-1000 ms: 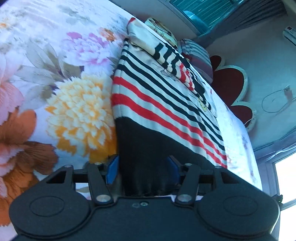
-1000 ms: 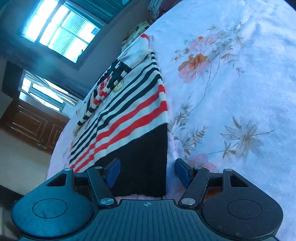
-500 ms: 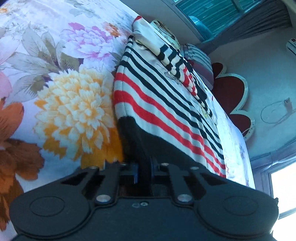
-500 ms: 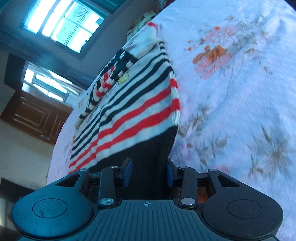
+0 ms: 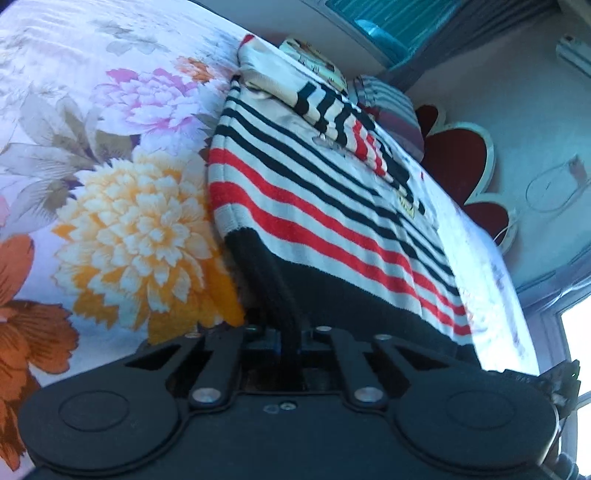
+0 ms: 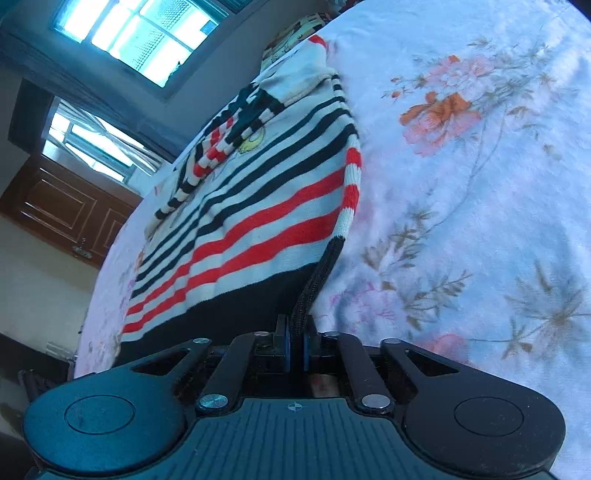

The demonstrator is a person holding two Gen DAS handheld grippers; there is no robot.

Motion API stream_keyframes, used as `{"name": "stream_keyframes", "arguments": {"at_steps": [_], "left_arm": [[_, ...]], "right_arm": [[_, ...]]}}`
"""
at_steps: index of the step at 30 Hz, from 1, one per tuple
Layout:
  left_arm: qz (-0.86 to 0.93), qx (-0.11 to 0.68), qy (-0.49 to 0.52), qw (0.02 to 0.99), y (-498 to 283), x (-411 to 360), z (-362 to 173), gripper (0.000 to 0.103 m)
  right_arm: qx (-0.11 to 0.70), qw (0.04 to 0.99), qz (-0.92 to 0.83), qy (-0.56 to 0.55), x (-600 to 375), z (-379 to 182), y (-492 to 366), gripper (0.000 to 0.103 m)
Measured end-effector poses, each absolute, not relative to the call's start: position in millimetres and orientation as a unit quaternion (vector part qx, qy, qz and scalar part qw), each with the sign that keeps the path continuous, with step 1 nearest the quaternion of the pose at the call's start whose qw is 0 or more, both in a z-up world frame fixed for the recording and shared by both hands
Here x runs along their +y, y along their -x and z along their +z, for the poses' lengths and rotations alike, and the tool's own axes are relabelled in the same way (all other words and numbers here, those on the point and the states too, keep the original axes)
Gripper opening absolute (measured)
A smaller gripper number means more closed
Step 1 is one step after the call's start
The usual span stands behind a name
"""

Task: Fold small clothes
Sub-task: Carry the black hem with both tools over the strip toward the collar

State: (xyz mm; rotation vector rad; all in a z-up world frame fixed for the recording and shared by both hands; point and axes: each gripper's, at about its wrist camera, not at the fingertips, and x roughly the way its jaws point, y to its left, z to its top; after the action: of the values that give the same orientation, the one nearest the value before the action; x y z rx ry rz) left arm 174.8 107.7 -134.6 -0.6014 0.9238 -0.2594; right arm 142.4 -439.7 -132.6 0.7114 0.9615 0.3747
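Note:
A small knit sweater (image 5: pixel 332 206) with black, red and cream stripes and a black hem band lies flat on the floral bedsheet (image 5: pixel 129 221), a sleeve folded across its chest. In the left wrist view my left gripper (image 5: pixel 290 332) is closing its jaws on the hem's left corner, and the black fabric is pinched between the pads. The right wrist view shows the same sweater (image 6: pixel 240 221). There my right gripper (image 6: pixel 295 328) is closing its jaws on the hem's right corner, with the black edge squeezed between the blue pads (image 6: pixel 284 343).
The bedsheet (image 6: pixel 480 184) spreads wide on both sides of the sweater. Beyond the collar lie a cartoon-print pillow (image 5: pixel 314 62) and a striped pillow (image 5: pixel 391 107), then a red petal-shaped headboard (image 5: pixel 461 166). A window (image 6: pixel 140 33) and a wooden cabinet (image 6: pixel 62 210) stand past the bed.
Both grippers went from open around the black hem to closed on its corners. The hem is now bunched and lifted slightly at each grip.

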Motion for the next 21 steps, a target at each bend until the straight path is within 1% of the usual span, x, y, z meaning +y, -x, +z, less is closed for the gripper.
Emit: {"name": "stream_keyframes", "arguments": {"at_steps": [3, 5, 7, 9, 10, 13, 17, 21], "left_arm": [[-0.137, 0.385, 0.315, 0.857, -161.7, 117.8, -121.1, 0.005], [-0.133, 0.363, 0.313, 0.867, -152.6, 123.6, -114.6, 0.005], [-0.115, 0.384, 0.292, 0.868, -152.6, 123.6, -122.0, 0.005], [-0.101, 0.414, 0.285, 0.859, -156.9, 119.3, -139.5, 0.005], [-0.102, 0.408, 0.293, 0.859, -156.6, 119.2, -140.5, 0.005], [-0.102, 0.397, 0.316, 0.856, -156.7, 120.7, -135.4, 0.005], [-0.106, 0.387, 0.331, 0.854, -157.5, 124.4, -122.4, 0.005], [-0.118, 0.359, 0.353, 0.856, -167.7, 126.4, -99.0, 0.005]], "right_arm": [[0.410, 0.826, 0.191, -0.337, -451.0, -115.0, -134.3, 0.005], [0.385, 0.836, 0.205, -0.334, -461.6, -104.8, -126.1, 0.005], [0.387, 0.836, 0.199, -0.334, -469.5, -111.1, -122.0, 0.005], [0.434, 0.824, 0.173, -0.319, -466.8, -130.1, -126.7, 0.005], [0.446, 0.820, 0.165, -0.319, -465.4, -137.1, -128.1, 0.004], [0.414, 0.821, 0.168, -0.355, -467.0, -129.7, -125.7, 0.004], [0.389, 0.836, 0.178, -0.344, -463.1, -104.9, -131.5, 0.004], [0.363, 0.852, 0.193, -0.325, -458.1, -73.4, -143.5, 0.004]]}}
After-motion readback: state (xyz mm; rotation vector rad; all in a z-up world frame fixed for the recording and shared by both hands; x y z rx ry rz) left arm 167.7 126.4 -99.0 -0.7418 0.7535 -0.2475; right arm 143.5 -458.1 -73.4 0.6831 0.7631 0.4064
